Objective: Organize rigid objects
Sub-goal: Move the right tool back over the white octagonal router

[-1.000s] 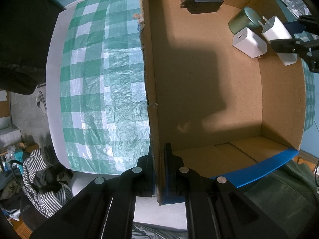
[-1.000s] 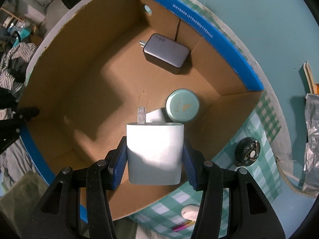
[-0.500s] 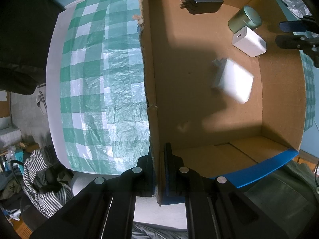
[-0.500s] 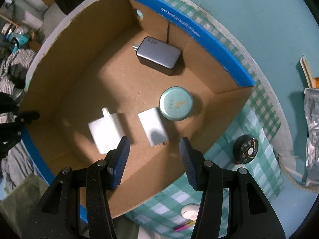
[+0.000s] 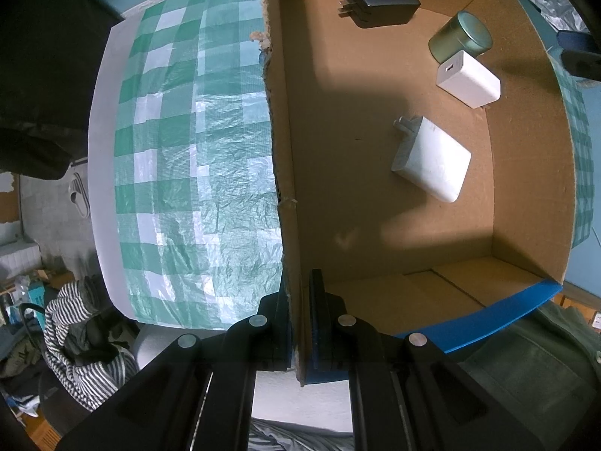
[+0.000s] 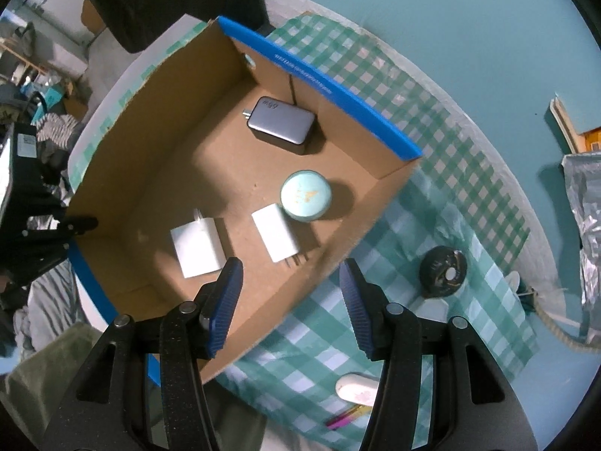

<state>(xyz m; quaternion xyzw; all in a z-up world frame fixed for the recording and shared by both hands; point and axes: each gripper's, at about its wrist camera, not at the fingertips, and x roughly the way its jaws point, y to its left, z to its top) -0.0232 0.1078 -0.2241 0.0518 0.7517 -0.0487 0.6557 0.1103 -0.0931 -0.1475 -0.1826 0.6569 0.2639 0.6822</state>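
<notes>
Left hand-held gripper point(image 5: 298, 323) clamps box wall point(image 5: 285, 173); floor centre point(image 6: 225, 173) bare.

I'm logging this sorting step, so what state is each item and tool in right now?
Cardboard box: open-topped, upright, one wall clamped.
Left tool: shut on the box wall.
Right tool: open, empty, its jaws have just been opening.
Larger white charger: lying flat in the box.
Smaller white charger: flat, prongs out.
Grey charger: flat.
Round tin: upright, lid on.
</notes>
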